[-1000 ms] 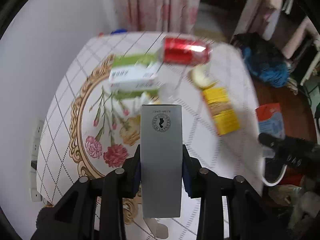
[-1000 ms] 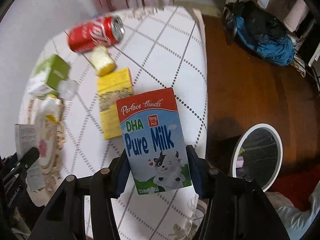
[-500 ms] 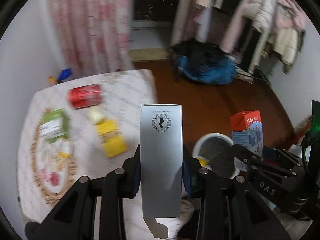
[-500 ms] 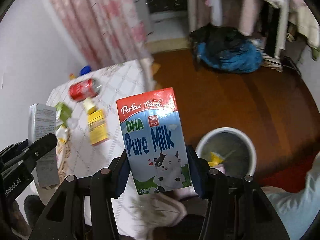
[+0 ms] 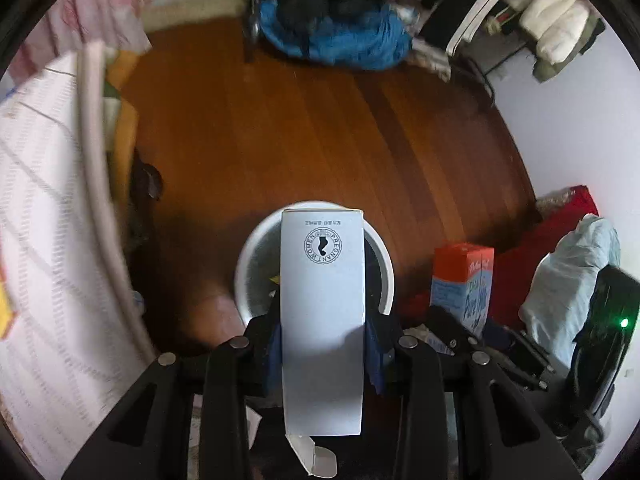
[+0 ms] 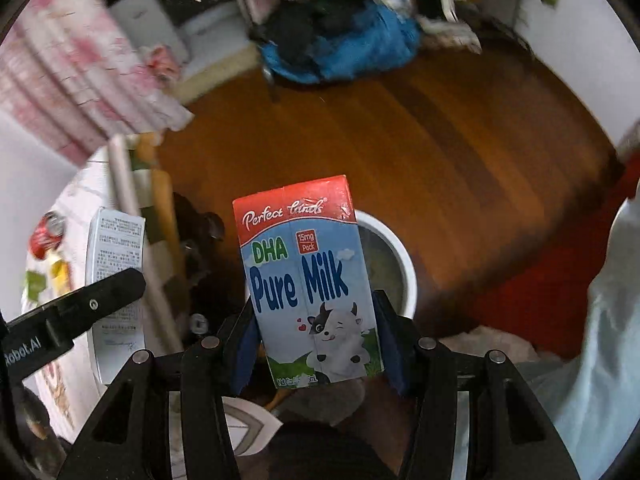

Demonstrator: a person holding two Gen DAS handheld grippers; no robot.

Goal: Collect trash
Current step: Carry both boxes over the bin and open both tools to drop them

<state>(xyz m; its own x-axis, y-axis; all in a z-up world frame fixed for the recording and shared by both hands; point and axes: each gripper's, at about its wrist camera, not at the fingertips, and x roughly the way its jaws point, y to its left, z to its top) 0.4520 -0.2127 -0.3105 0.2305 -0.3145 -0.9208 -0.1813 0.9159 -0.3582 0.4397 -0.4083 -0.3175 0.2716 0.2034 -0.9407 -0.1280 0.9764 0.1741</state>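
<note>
Two cartons are held, one per gripper, both above the white bin (image 5: 387, 268) on the wood floor (image 5: 320, 140). L gripper (image 5: 322, 334) is clamped on a tall pale grey box (image 5: 322, 320) w/ a round "pregnant women" stamp near its top; box stands upright btwn the fingers, its upper end overlapping the bin's rim in the left wrist view, bottom flap hanging loose. R gripper (image 6: 316, 334) grips a blue-and-red "Pure Milk" carton (image 6: 306, 280), upright, slightly tilted, w/ the bin's rim showing just behind its right side. Bin has some scraps inside, can't tell what. From the right wrist view the grey box sits off to the left, near the table edge (image 6: 124, 184); on the table top, a red can (image 6: 46, 234) lies near the far-left edge w/ yellow and green bits beside it, blurred. Blue bag (image 5: 340, 36) lies on the floor at the far side, well apart from the bin.
</note>
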